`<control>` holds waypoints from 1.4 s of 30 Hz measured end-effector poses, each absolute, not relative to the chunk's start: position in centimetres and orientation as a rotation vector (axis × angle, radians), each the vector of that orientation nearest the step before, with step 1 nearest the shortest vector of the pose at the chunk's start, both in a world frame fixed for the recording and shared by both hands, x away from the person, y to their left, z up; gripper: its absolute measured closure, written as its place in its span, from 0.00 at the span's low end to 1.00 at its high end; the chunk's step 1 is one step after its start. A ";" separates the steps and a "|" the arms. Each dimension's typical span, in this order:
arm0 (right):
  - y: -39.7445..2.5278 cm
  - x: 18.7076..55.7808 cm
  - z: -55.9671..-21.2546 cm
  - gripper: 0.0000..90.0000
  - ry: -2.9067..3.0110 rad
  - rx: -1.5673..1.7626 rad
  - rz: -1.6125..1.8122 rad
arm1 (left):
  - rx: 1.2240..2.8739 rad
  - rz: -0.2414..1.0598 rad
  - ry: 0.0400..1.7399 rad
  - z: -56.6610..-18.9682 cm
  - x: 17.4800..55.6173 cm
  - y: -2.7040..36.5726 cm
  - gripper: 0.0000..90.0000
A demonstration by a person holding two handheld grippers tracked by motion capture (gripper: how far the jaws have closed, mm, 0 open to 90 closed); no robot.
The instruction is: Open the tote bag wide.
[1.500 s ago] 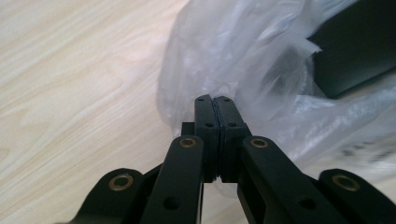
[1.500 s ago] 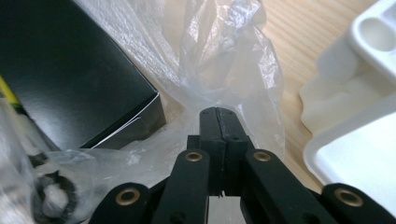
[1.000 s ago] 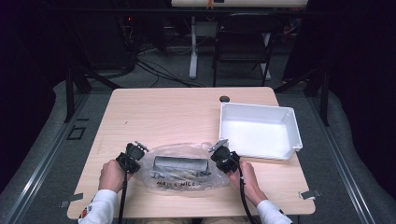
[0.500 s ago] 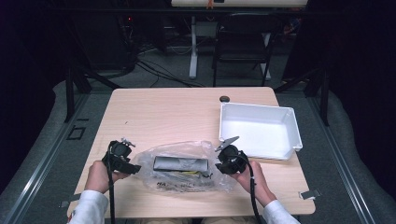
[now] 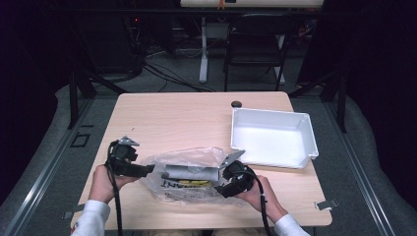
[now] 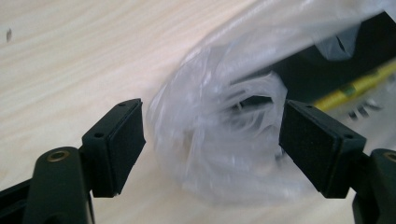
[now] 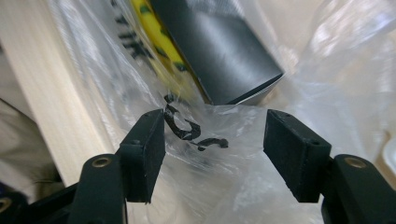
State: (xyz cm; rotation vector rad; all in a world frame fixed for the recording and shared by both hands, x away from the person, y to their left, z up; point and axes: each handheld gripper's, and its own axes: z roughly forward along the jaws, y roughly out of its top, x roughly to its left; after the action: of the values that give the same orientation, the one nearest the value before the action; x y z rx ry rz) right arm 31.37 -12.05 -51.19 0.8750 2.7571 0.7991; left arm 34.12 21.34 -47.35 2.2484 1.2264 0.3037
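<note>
Clear plastic bag (image 5: 194, 177) lies near the front edge of the bench (image 5: 172, 118), roughly mid-width, with a dark flat box (image 5: 189, 172) and something yellow-printed inside it. White bin (image 5: 273, 137) sits toward the right rear, well apart from your left hand, close to the right one.

Left tool (image 6: 212, 140) is wide open, jaws either side of a bunched knot of film at the bag's left end, nothing pinched yet. Right tool (image 7: 215, 154) is also wide open, straddling a fold of printed film at the bag's right end, just below the box corner; holding nothing.

Risks as I judge them:
- Film is thin and slippery. Close on a single layer and it will likely slide out or tear when you pull.
- Left bunch is loose, so the pads (image 6: 116, 144) may catch only air or a stray fold.
- Right jaws sit near the box's corner. Clamp the box together with the film and the bag will not open; contents just drag along the bench.
- Pulling both ends apart unevenly could skid the whole bag toward the front edge and off.
- Lifting too quickly might tip the box out uncontrolled.
</note>
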 end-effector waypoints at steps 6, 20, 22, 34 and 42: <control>-11.3 31.5 -52.4 0.68 2.775 0.868 0.717 | 2.273 0.264 1.240 -50.2 36.0 20.1 0.44; -11.2 31.2 -53.9 1.00 2.839 0.826 0.596 | 2.427 0.332 1.292 -52.5 35.9 20.7 1.00; -11.6 31.0 -53.9 1.00 2.852 0.821 0.591 | 2.449 0.363 1.318 -52.7 35.9 21.3 1.00; -12.4 29.9 -53.8 1.00 2.978 0.736 0.622 | 2.567 0.402 1.306 -53.3 35.9 21.2 1.00; -12.5 30.5 -54.0 1.00 2.976 0.785 0.579 | 2.620 0.397 1.301 -53.5 35.5 21.6 1.00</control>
State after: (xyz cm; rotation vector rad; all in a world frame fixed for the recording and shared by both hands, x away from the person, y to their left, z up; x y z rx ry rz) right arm 30.48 -12.51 -54.05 0.7849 2.9760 0.5790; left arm 35.54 21.62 -53.48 2.6201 1.3015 0.3969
